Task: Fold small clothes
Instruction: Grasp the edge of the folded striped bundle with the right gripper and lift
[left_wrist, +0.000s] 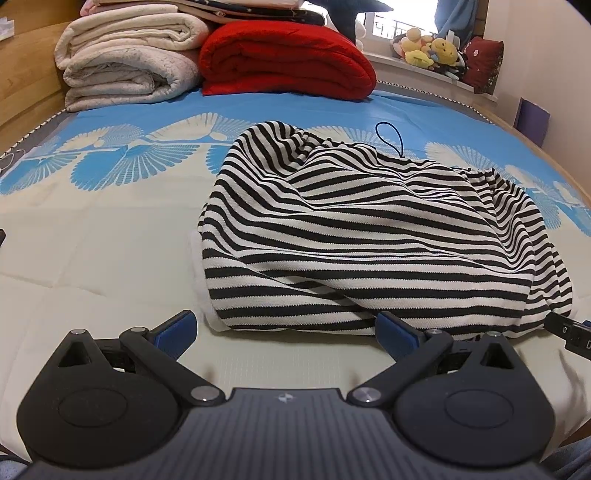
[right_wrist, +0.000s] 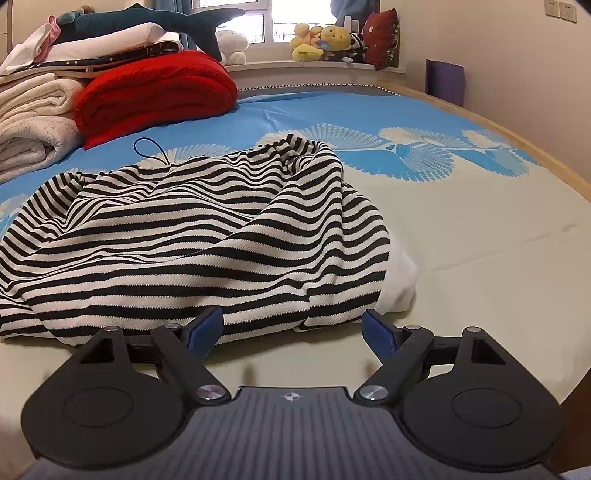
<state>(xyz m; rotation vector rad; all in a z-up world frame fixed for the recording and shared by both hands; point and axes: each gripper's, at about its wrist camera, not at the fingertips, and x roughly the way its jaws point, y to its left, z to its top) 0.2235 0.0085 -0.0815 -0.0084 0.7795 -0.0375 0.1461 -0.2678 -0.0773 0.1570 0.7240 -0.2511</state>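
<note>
Now | my left gripper (left_wrist: 286, 330) and right gripper (right_wrist: 293, 332) gape, released | striped garment (left_wrist: 369, 236) rumpled on bed (left_wrist: 92, 258)

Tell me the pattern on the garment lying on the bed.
Black and white horizontal stripes on the garment, clearest in the right wrist view.

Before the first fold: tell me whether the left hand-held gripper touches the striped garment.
Cannot tell. In the left wrist view the open left hand-held gripper overlaps the striped garment's near hem.
</note>
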